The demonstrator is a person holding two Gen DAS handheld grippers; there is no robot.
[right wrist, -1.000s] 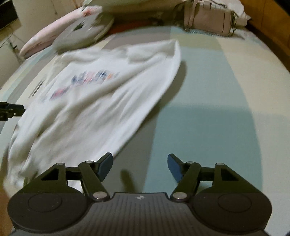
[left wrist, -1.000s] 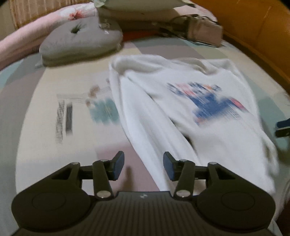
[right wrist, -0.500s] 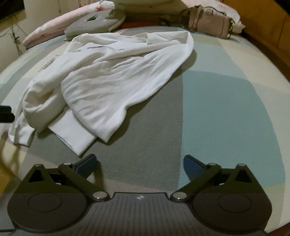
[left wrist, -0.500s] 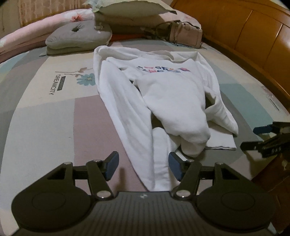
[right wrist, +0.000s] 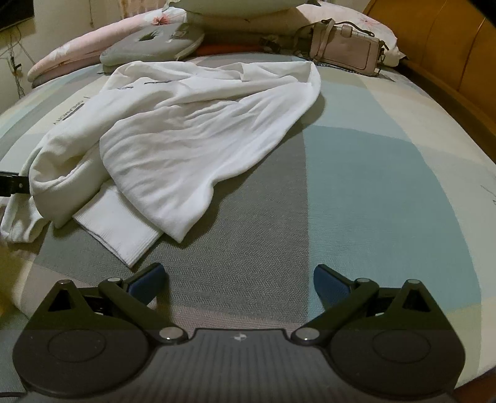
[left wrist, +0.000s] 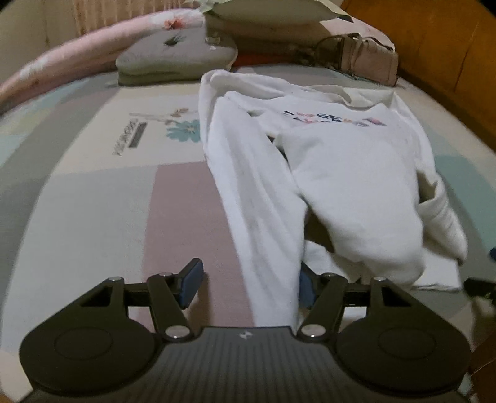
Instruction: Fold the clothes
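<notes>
— Ahead of both pairs of tongs, what surface is seen?

— A bed (right wrist: 387, 173) is seen, covered by a sheet in pale blocks of teal, grey, cream and dusty pink, with a printed flower and some lettering to the left of the left gripper's (left wrist: 248, 283) line of sight. A wooden headboard (left wrist: 449, 40) is seen curving along the far right.

— And where is the garment found?

— A white sweatshirt (left wrist: 347, 173) is spread loosely on the sheet, its printed chest facing up. One sleeve (left wrist: 263, 217) runs down toward the left gripper and lies between its jaws, against the right pad; that pad is partly hidden by the cloth. The jaws are opening, and the left pad stands clear of the fabric. From the right gripper (right wrist: 238, 280) the sweatshirt is seen ahead and to the left, its ribbed hem (right wrist: 117, 229) just beyond the left fingertip but apart from it.

— How is the right gripper held?

— Its jaws are spread wide over bare grey sheet — nothing is between them.

— What is kept at the far end?

— A grey cushion (right wrist: 152, 46), a pink bolster (left wrist: 77, 59), stacked pillows (right wrist: 248, 18) and a beige handbag (right wrist: 344, 48) are lined up beyond the sweatshirt. A pale wall is glimpsed at far left.
</notes>
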